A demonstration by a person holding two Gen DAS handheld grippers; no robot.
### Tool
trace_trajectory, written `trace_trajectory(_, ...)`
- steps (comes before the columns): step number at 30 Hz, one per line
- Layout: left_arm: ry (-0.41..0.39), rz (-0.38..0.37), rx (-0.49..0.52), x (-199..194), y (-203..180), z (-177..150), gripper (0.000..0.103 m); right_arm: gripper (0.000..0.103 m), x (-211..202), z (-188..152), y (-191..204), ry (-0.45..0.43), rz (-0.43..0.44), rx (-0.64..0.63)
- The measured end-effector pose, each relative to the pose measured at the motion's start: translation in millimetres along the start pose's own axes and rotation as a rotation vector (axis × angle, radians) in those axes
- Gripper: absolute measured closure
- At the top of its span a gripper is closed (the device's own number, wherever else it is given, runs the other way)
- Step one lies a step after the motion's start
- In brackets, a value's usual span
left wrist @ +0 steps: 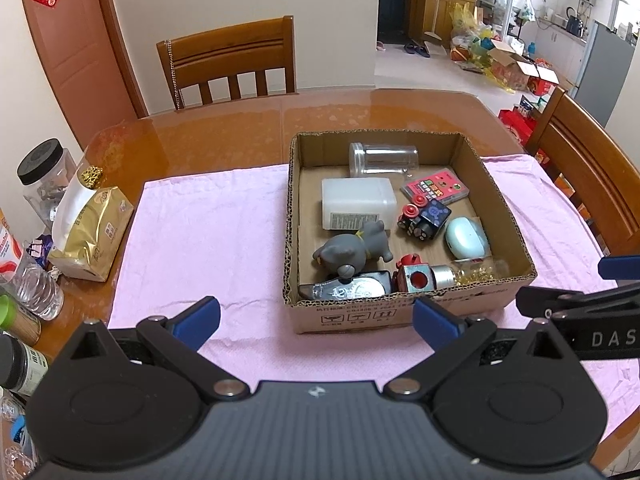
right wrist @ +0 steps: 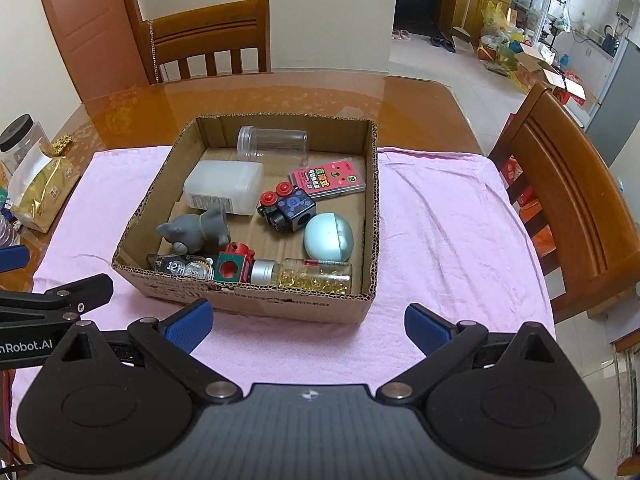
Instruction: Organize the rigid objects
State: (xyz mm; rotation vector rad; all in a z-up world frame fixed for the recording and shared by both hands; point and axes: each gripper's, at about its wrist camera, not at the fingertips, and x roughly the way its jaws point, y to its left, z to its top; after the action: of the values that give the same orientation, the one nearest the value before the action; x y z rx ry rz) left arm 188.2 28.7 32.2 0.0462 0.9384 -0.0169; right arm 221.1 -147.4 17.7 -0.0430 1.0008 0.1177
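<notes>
Left tool: blue fingers spread wide, nothing between them, hovering over the pink cloth just short of the box's near wall
Right tool: spread wide too, nothing held, same side of the box, near its front wall
Table left edge: black-lid jar, gold bag, clear bottle, all off the cloth
Cardboard box: open top, sits on the cloth on the table
Box front row, left to right: correction tape, red cube toy, vial of gold beads lying down, all against the front wall
Box middle, left to right: grey cat figure tipped over, black cube with red knobs, pale green egg-shaped case
Box back: white plastic container lying flat, clear jar on its side at the back wall, pink card pack to the right
Chairs: one chair behind the table, one side chair on the right
</notes>
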Motion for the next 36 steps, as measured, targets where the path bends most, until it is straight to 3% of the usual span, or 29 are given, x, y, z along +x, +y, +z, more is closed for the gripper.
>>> trace_trajectory(36, 0.001, 0.007, -0.003, -5.1, -3.5, -0.7, 0.001, 0.000, -2.7, 0.3, -3.3, -0.008, 0.009, -0.005)
